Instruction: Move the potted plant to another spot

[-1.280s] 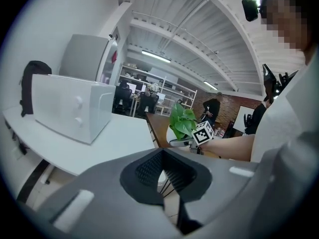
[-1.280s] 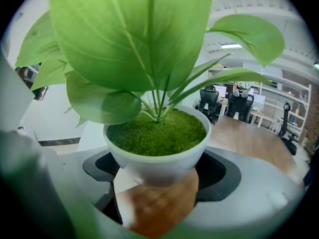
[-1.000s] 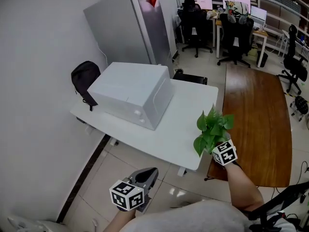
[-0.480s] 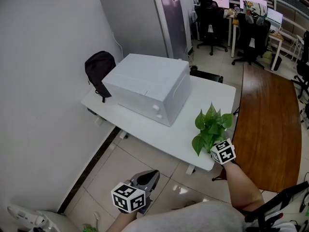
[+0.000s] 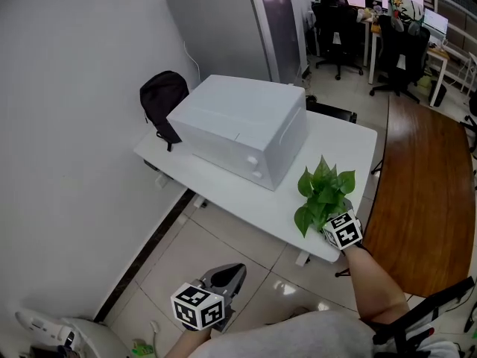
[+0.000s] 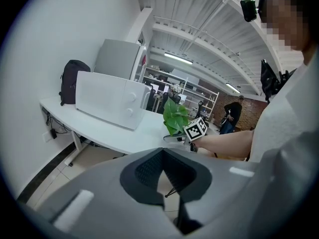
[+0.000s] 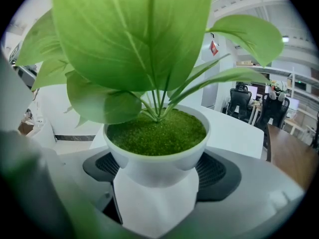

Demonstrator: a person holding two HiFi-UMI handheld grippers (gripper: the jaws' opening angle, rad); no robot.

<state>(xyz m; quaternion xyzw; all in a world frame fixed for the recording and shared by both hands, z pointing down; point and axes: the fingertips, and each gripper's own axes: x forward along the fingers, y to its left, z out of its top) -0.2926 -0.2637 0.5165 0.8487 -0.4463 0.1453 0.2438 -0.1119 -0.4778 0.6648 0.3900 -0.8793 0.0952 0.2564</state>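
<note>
Head view, potted plant (image 5: 322, 192): at the near right corner of the white table (image 5: 335, 136), in front of the white microwave (image 5: 242, 125); the pot itself is hidden under the leaves
Head view, right gripper (image 5: 330, 222): tucked under the foliage at the table edge
Head view, left gripper (image 5: 232, 271): low over the floor tiles (image 5: 201, 252); well apart from the table
Left gripper view, jaws: closed together; nothing between them; idle
Right gripper view, jaws: set wide; pads pressed on either side of the white pot below its rim; plant upright; table top behind it
Step in hand: we judge this to be transport; pot clamped, not yet set at a new spot; whether its base touches the table we cannot tell
Next move: choose a bare patch; keep the pot level; lower until it stands; only then release
</note>
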